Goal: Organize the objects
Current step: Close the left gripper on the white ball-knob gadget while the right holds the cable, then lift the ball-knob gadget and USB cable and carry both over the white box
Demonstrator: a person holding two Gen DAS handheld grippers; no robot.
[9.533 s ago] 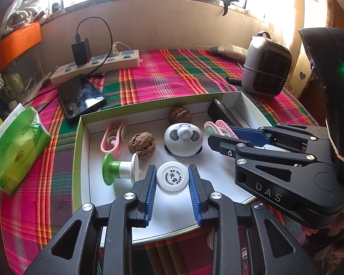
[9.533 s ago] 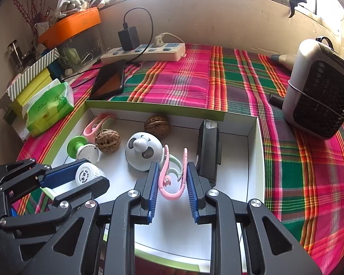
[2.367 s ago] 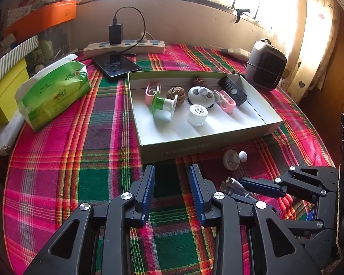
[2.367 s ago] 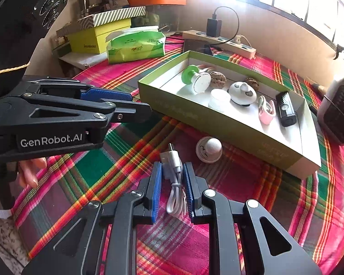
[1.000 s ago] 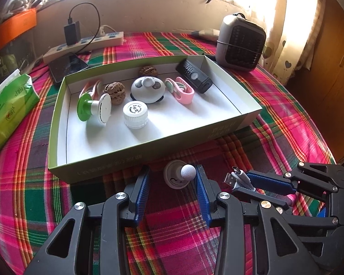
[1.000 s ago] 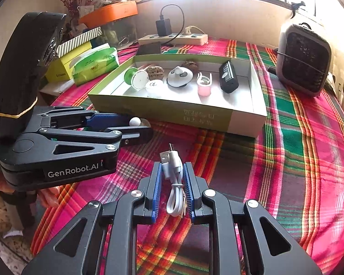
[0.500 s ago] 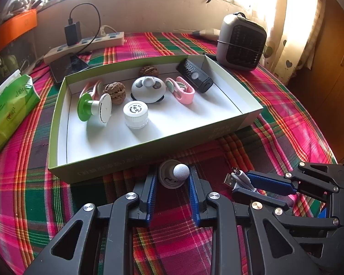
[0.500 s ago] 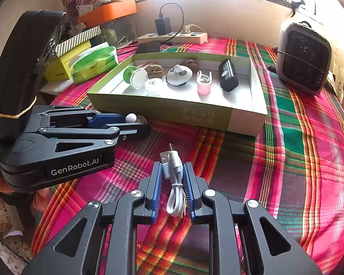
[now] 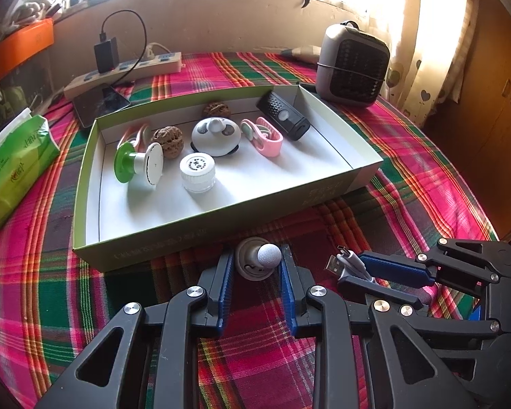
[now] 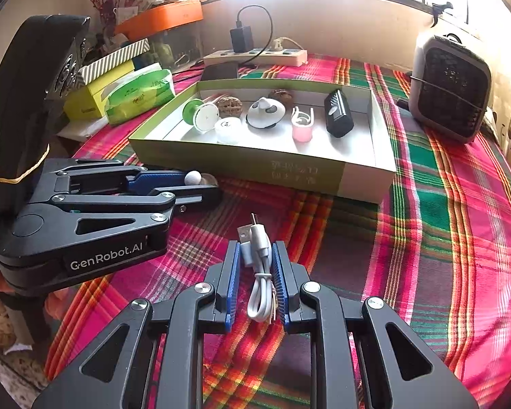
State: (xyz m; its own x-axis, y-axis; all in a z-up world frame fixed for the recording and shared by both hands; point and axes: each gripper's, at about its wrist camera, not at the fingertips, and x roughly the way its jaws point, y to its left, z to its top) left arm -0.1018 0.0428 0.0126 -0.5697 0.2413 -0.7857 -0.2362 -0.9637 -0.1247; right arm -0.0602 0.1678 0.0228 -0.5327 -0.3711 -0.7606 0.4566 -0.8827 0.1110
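The landmark here is the green-walled box lying on the plaid-covered desk.

Left of the box, a green tissue pack lies on the cloth. Beyond the box's far left corner rest a dark phone and a white power strip with a black charger plugged in.

Inside the box, from its left end: a green-and-white spool on its side, a pink clip behind it, a walnut, a white bottle cap nearer the front wall, a round white panda-faced gadget, a second walnut against the back wall, another pink clip, and a black rectangular device toward the right end.

Just in front of the box's front wall, the left claw is clamped on a small grey disc with a white ball knob; both blue pads press its sides, and the disc sits on the cloth.

To the right of that, also in front of the box, the right claw is clamped on a coiled white USB cable, its plugs sticking out past the fingertips; in the left wrist view the same cable pokes out from the claw tips.

Beyond the box's right end stands a grey fan heater, with a curtain behind it.
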